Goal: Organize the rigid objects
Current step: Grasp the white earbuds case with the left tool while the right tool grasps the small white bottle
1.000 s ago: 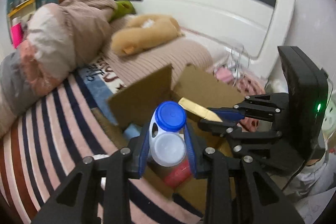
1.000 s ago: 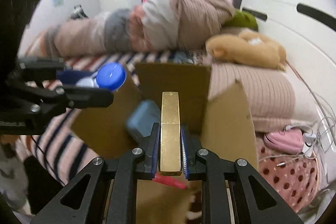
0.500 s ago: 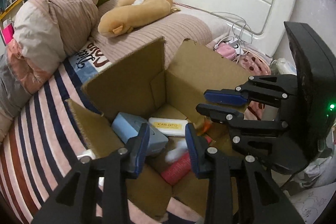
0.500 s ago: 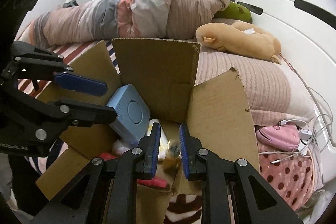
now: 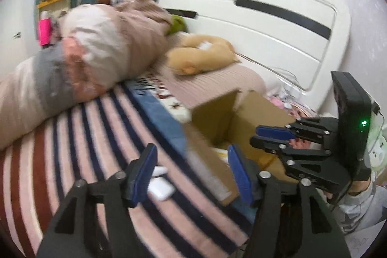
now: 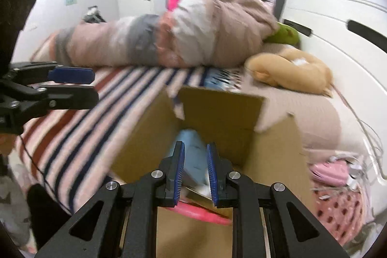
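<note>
Fingers of the left gripper [image 5: 191,175] stand spread wide with nothing between them, over the striped bed cover [image 5: 79,137] just beside the left flap of the cardboard box [image 5: 232,122]. Fingers of the right gripper [image 6: 195,168] are parted by a narrower gap, also empty, above the open box [image 6: 217,113].

Open striped cover runs left of the box; its raised flaps hem the right gripper's path on both sides.

Half a second ago the left gripper hung over the box's inside with a narrower gap; now it has swung left and opened. The gold bar and blue-capped bottle held a second ago are gone from both grippers.

A white case [image 5: 160,187] lies flat on the cover under the left fingers, its long axis not clear through blur. A pale blue box [image 6: 193,161] sits inside the carton, leaning upright.
</note>
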Available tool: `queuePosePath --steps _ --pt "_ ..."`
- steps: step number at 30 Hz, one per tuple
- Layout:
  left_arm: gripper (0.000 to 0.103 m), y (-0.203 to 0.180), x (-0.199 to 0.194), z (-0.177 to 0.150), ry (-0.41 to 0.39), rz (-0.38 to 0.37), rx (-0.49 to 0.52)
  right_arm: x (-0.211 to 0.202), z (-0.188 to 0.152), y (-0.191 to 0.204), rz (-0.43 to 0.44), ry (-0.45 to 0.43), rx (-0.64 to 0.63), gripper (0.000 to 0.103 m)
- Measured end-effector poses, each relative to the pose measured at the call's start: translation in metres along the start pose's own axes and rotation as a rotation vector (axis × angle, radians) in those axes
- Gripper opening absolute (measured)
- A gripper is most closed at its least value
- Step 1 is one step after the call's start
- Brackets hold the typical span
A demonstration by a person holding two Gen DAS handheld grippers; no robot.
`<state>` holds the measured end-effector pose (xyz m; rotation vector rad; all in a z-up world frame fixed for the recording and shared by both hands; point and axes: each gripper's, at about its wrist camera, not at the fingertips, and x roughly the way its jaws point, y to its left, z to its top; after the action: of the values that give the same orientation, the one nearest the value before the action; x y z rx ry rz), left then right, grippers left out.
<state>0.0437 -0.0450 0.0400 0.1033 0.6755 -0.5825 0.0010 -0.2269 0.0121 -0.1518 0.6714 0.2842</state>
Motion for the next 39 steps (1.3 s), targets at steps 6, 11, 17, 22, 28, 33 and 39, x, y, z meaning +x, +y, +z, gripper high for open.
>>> queuePosePath --steps 6,11,17,22,28,33,39 --pt "0.065 0.067 -0.026 -0.042 -0.008 0.075 -0.098 0.012 0.013 0.063 0.176 0.007 -0.023 0.014" --pt "0.065 0.112 -0.020 -0.081 0.026 0.096 -0.164 0.050 0.006 0.119 0.242 0.079 -0.069 0.020" --pt "0.065 0.142 0.004 -0.117 0.061 0.054 -0.230 0.115 -0.015 0.138 0.150 0.190 -0.030 0.035" --pt "0.065 0.157 0.021 -0.143 0.094 0.035 -0.283 0.174 -0.037 0.124 -0.030 0.237 -0.014 0.056" --pt "0.066 0.166 0.034 -0.153 0.107 0.037 -0.303 0.215 -0.048 0.108 -0.075 0.281 0.010 0.040" --pt "0.066 0.171 0.036 -0.158 0.112 0.039 -0.320 0.207 -0.043 0.137 0.103 0.268 -0.012 0.040" --pt "0.065 0.175 0.040 -0.164 0.133 0.050 -0.326 0.199 -0.037 0.166 0.260 0.263 -0.045 0.042"
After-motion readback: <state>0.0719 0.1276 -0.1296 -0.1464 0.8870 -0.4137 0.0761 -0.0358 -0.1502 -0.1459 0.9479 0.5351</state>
